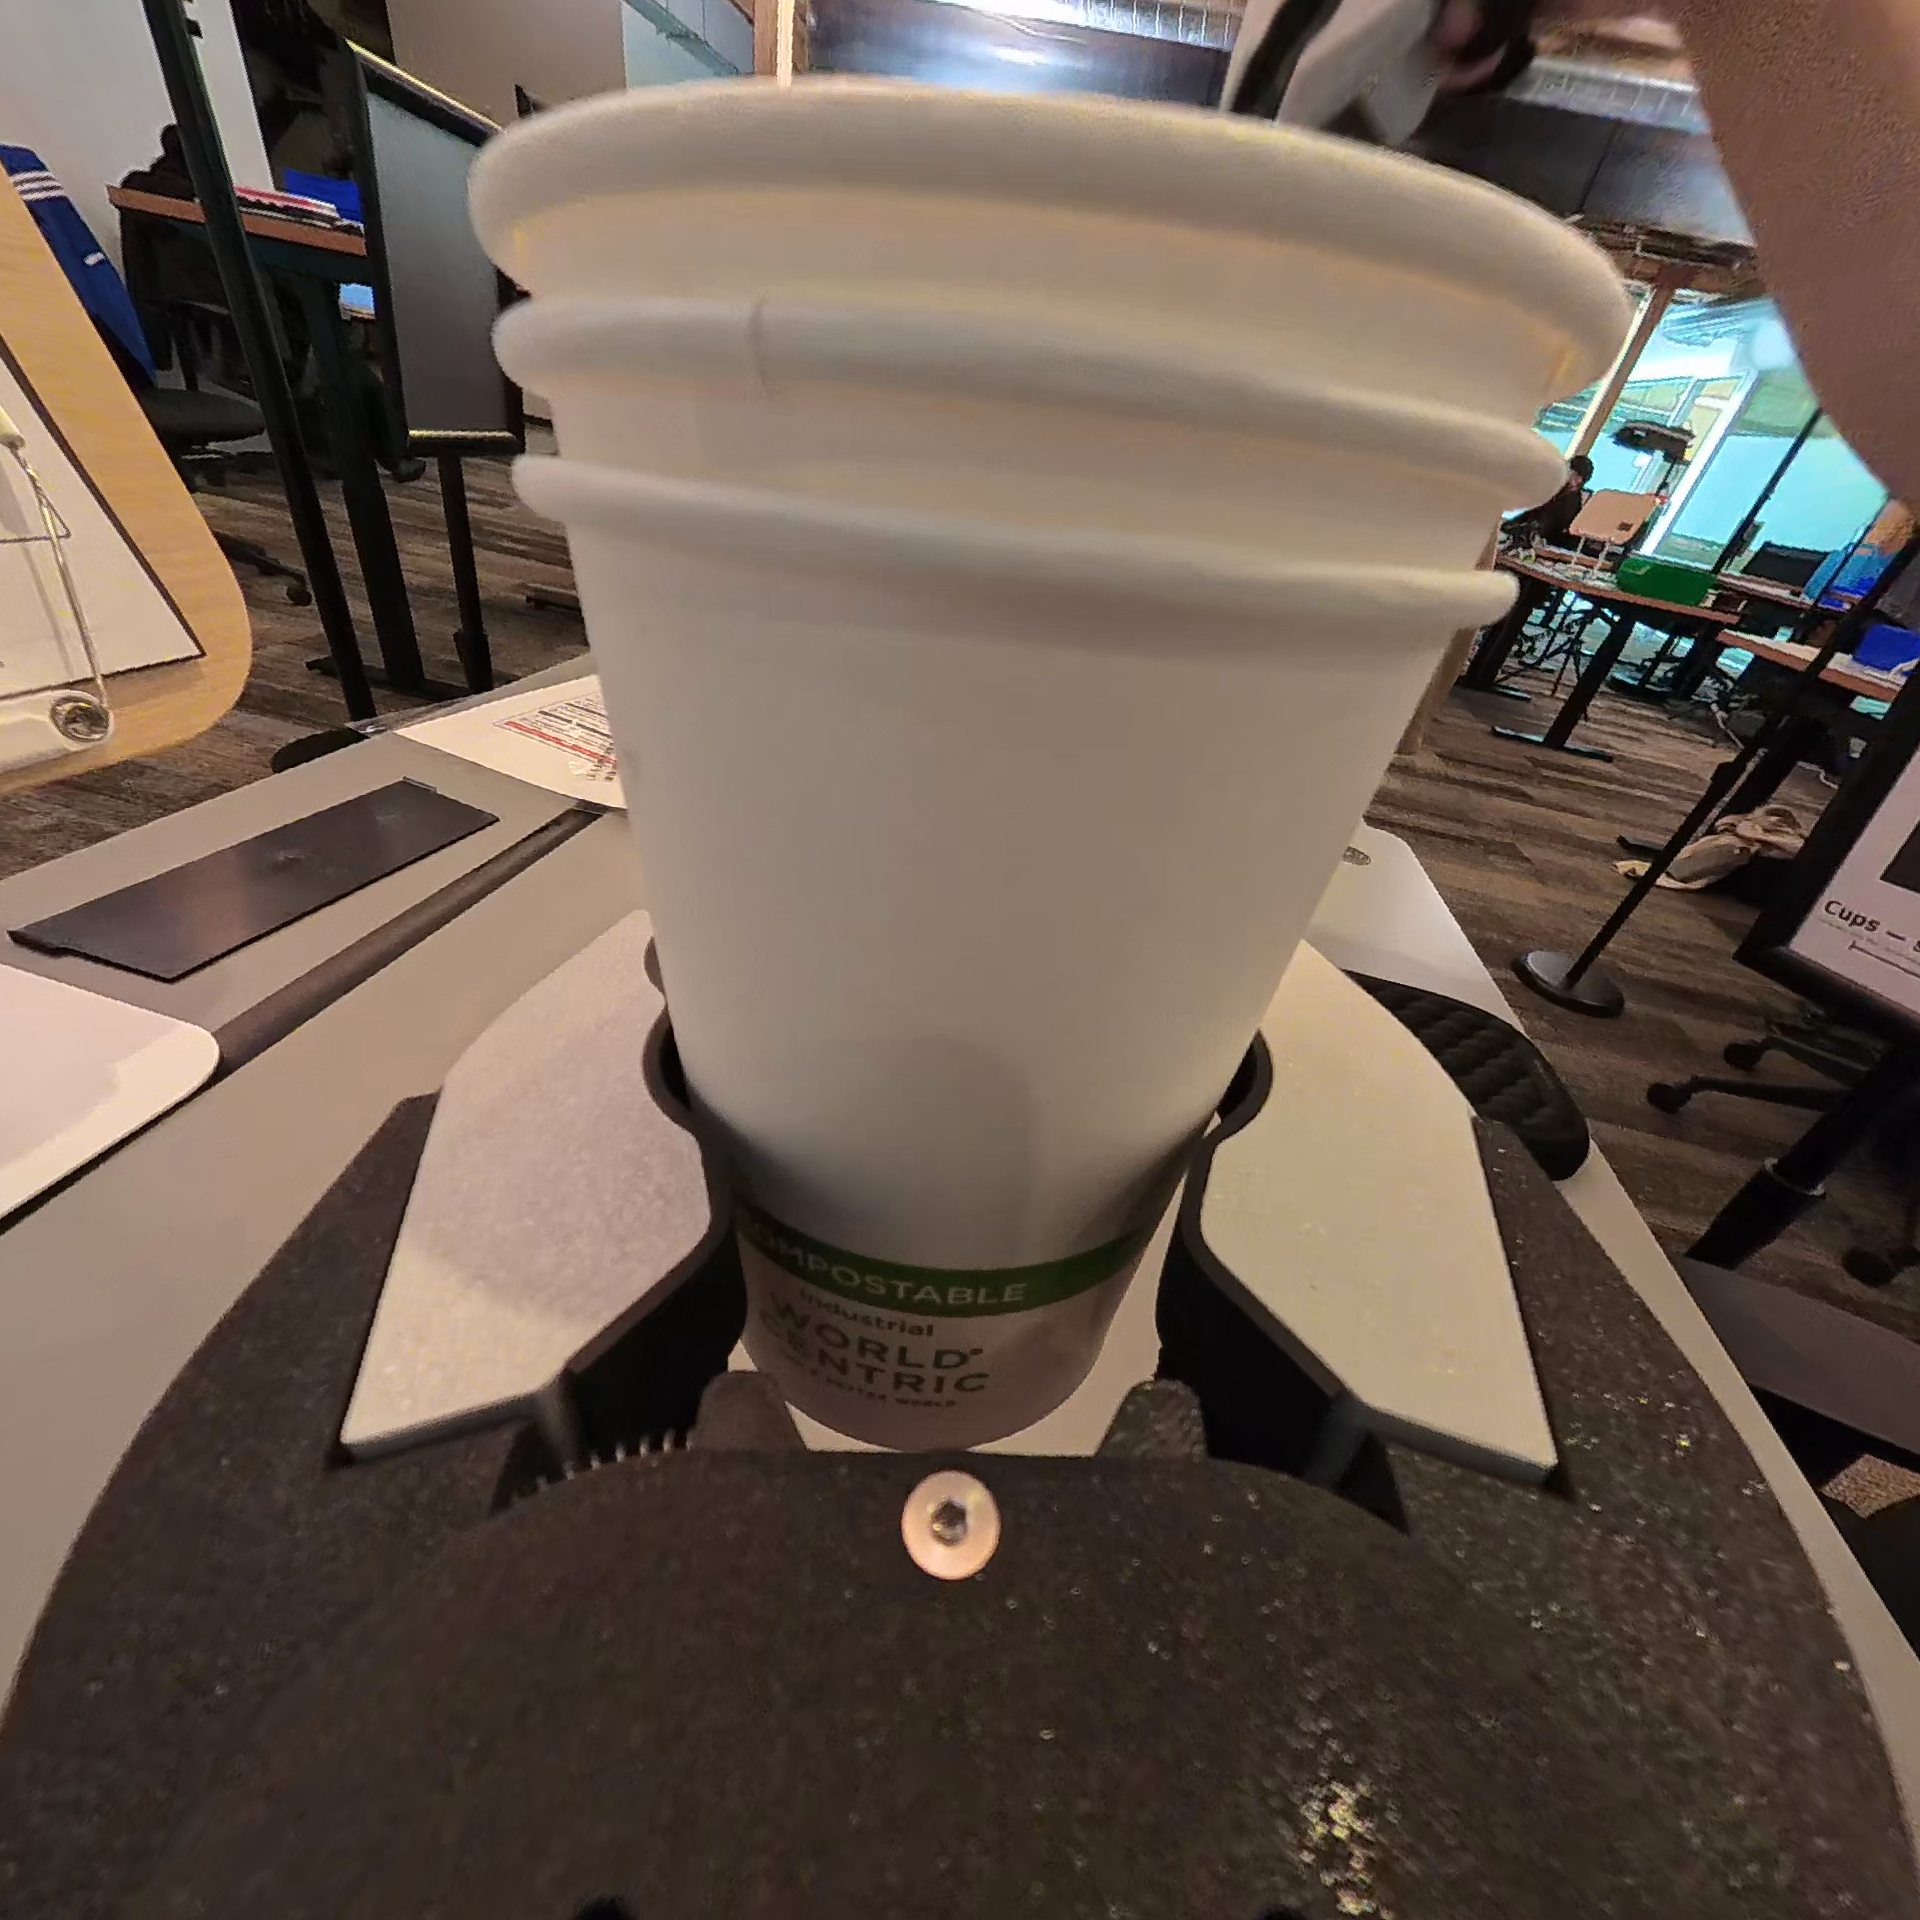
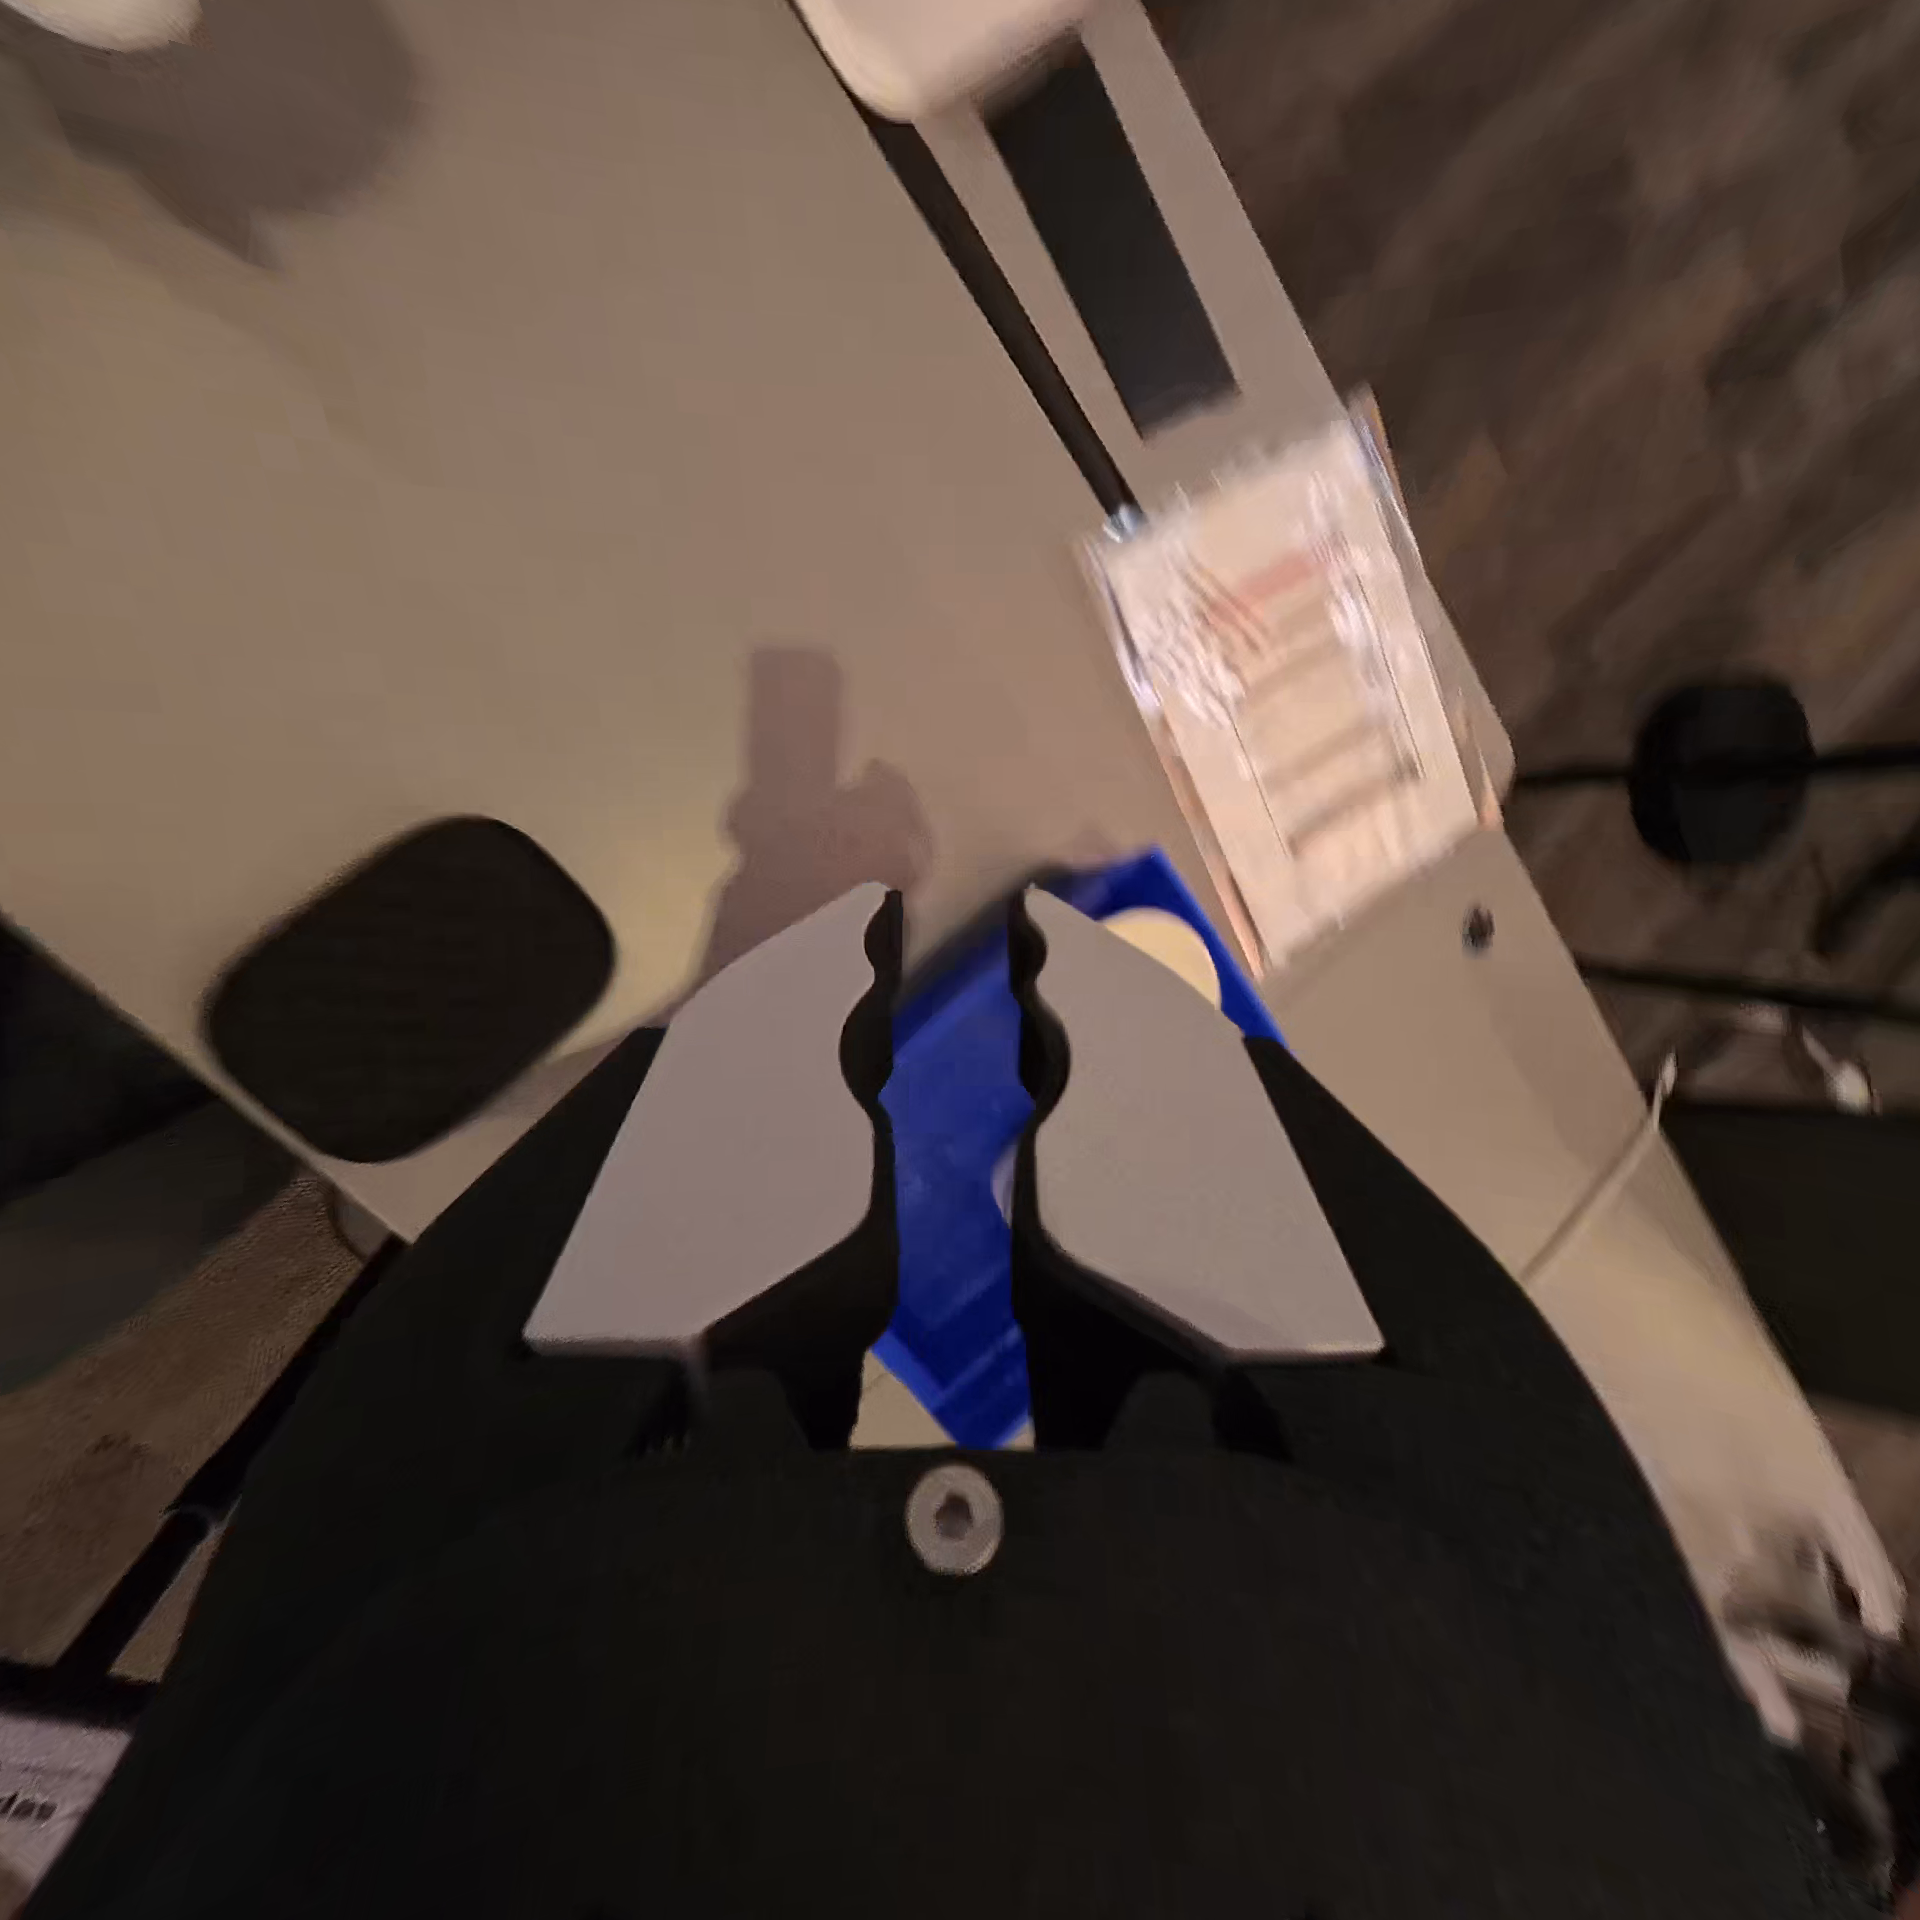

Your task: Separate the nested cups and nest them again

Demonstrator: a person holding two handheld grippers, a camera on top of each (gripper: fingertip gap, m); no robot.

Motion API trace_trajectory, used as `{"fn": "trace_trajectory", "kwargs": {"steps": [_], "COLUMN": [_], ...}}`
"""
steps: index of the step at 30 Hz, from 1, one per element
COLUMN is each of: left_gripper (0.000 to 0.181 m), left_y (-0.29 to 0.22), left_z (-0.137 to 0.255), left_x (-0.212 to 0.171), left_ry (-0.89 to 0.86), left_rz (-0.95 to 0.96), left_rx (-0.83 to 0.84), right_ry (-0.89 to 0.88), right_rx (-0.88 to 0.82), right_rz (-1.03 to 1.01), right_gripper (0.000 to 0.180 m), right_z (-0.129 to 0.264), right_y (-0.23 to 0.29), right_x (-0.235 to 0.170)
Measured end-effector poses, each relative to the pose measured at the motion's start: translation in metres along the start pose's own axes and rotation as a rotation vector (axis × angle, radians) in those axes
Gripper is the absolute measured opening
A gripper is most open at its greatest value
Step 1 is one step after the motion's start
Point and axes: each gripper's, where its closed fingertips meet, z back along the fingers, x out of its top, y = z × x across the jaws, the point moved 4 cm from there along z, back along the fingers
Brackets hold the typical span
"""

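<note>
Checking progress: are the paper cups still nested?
Nested: three rolled rims stack closely on the paper cups, gripped near the base by the left gripper.

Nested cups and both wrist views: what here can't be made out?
- Stack of white paper cups, left wrist view: three rims show; the insides and any further cup are hidden by the walls.
- Left gripper: shut on the stack, whose base it hides.
- Right gripper, right wrist view: empty, narrow gap; motion blur smears everything.
- Blue bin: contents mostly hidden behind the fingers.
</note>
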Motion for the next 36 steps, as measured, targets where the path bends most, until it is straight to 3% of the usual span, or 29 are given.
{"fn": "trace_trajectory", "kwargs": {"steps": [6,12,22,36], "left_gripper": [0.100,0.100,0.100,0.100], "left_y": [0.002,0.000,-0.002,-0.003], "left_z": [0.004,0.006,0.005,0.003], "left_x": [0.004,0.007,0.008,0.007], "left_ry": [-0.016,-0.025,-0.025,-0.021], "left_rz": [0.003,0.002,0.001,0.001], "left_rx": [0.003,-0.001,-0.017,-0.022], "right_ry": [-0.119,-0.069,0.034,0.065], "right_rx": [0.221,0.336,0.417,0.468], "right_rz": [0.411,0.626,0.709,0.703], "right_gripper": [0.014,0.015,0.014,0.004], "right_z": [0.004,-0.045,-0.118,-0.127], "right_y": [0.121,0.198,0.237,0.237], "right_x": [0.151,0.220,0.240,0.236]}}
